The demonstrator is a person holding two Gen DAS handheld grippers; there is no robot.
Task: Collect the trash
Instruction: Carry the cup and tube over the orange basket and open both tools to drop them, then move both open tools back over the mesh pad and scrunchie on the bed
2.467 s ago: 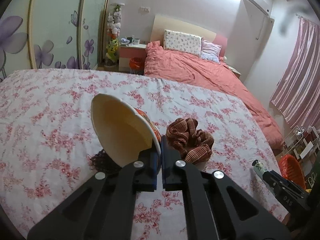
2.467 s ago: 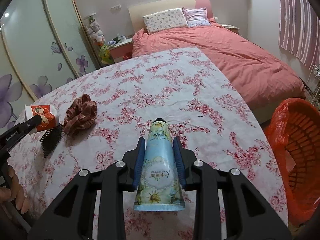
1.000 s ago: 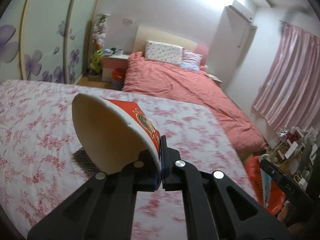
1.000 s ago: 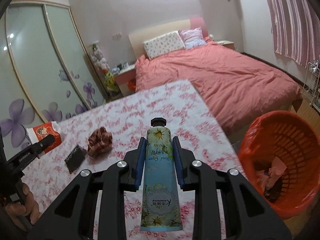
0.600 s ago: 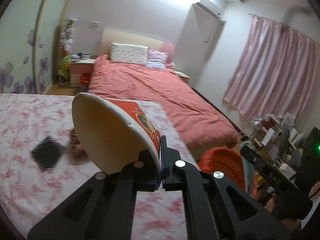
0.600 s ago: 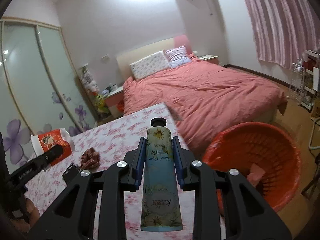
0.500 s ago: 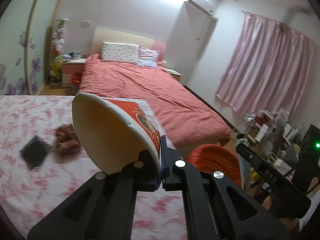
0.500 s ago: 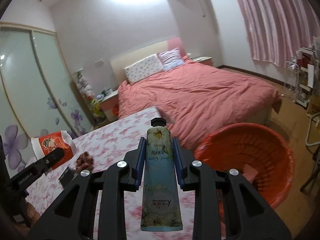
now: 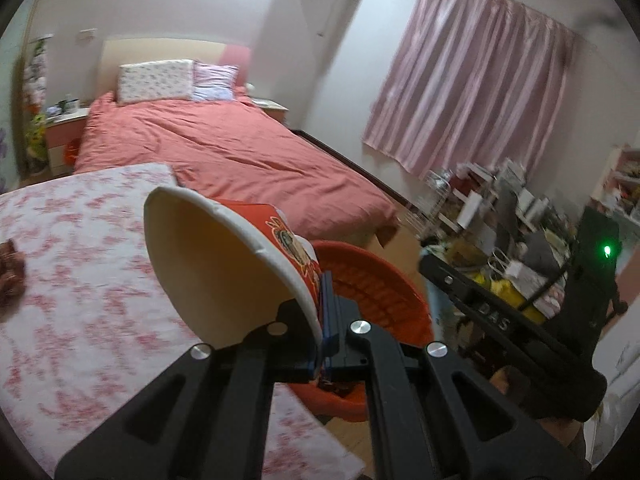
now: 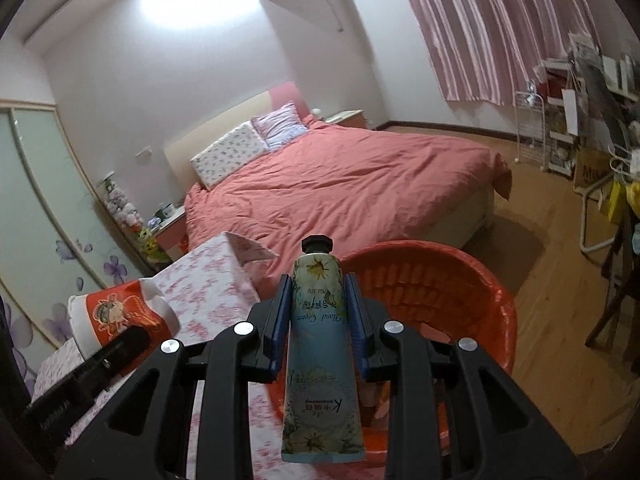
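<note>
My left gripper (image 9: pixel 323 312) is shut on the rim of a red and white paper cup (image 9: pixel 224 260), which lies tilted with its cream inside facing the camera. Behind and below it stands the orange trash basket (image 9: pixel 380 280) on the floor beside the table. My right gripper (image 10: pixel 318 304) is shut on a blue hand cream tube (image 10: pixel 320 344), cap pointing forward, just above the near rim of the orange trash basket (image 10: pixel 460 280). The same paper cup (image 10: pixel 116 316) and the left gripper's finger show at the left of the right wrist view.
A table with a pink floral cloth (image 9: pixel 72 272) lies to the left, a brown scrunchie (image 9: pixel 10 268) at its edge. Behind it is a bed with a salmon cover (image 9: pixel 224 156). Cluttered shelves (image 9: pixel 500 216) and pink curtains (image 9: pixel 472 96) stand to the right, wooden floor (image 10: pixel 560 288) around the basket.
Both grippers have swung right, away from the table's middle, and the orange basket now lies right under them. The scrunchie and black item slid out to the left. Both grips are unchanged.
</note>
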